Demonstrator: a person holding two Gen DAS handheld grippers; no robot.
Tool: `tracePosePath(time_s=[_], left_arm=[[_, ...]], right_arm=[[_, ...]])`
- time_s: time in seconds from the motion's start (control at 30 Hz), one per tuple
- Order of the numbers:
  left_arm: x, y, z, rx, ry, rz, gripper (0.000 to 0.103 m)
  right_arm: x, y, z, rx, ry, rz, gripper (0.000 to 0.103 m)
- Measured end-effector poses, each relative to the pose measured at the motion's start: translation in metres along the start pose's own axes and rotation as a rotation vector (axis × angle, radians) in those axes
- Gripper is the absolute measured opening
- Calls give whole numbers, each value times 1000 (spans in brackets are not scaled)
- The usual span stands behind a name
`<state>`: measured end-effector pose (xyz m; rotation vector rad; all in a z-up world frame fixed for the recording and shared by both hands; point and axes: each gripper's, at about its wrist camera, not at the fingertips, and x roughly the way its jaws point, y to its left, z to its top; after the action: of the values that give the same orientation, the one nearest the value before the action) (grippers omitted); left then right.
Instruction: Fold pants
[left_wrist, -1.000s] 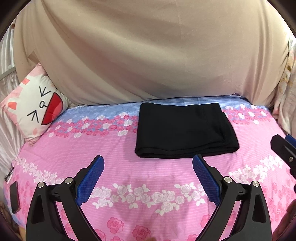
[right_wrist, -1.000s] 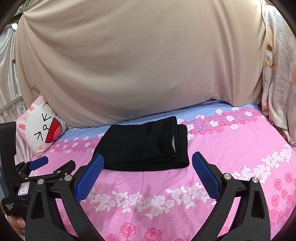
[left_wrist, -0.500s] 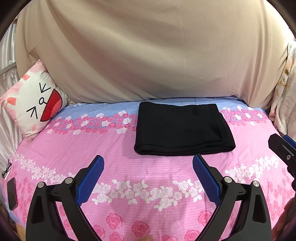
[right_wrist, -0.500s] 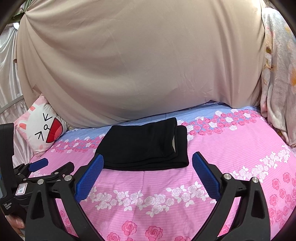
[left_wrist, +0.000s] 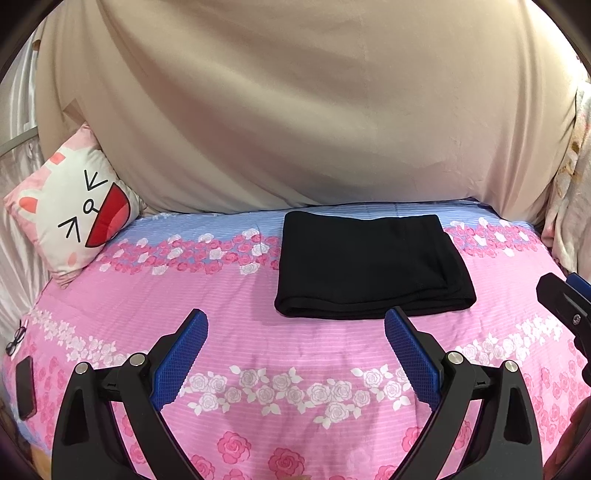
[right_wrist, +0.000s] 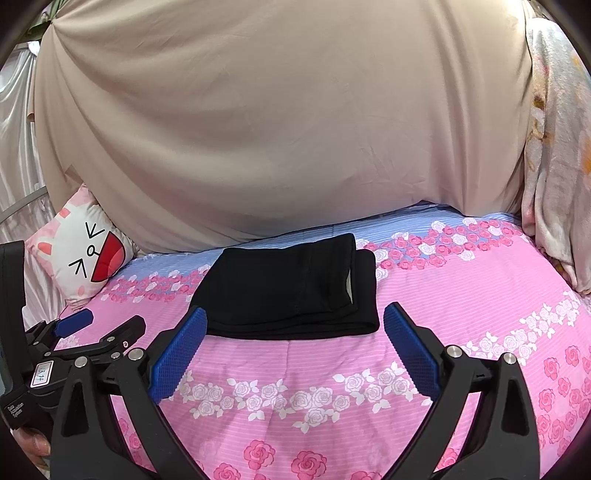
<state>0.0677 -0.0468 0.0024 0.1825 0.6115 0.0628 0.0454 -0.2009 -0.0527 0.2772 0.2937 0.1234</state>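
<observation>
Black pants (left_wrist: 369, 266) lie folded into a flat rectangle on the pink flowered bedsheet (left_wrist: 258, 339), also seen as folded pants (right_wrist: 291, 291) from the right wrist. My left gripper (left_wrist: 295, 325) hovers open in front of the pants, nothing between its blue pads. My right gripper (right_wrist: 293, 325) is open too, just short of the pants' near edge, holding nothing. The left gripper (right_wrist: 96, 325) shows at the left of the right wrist view, and part of the right gripper shows at the right edge of the left wrist view.
A cat-face pillow (left_wrist: 74, 221) leans at the bed's back left. A beige sheet (left_wrist: 295, 110) covers the wall behind. A flowered blanket (right_wrist: 554, 166) hangs at the right. A dark phone (left_wrist: 25, 387) and glasses (left_wrist: 16, 338) lie at the bed's left edge.
Both grippers have drawn back and risen slightly from the pants, staying open. The folded pants have not moved.
</observation>
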Motion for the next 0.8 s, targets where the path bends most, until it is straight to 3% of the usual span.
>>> tracePosePath(time_s=[0.8], left_arm=[[7, -1, -2, 17, 2, -14, 95]], right_arm=[[1, 0, 0, -1, 2, 1, 95]])
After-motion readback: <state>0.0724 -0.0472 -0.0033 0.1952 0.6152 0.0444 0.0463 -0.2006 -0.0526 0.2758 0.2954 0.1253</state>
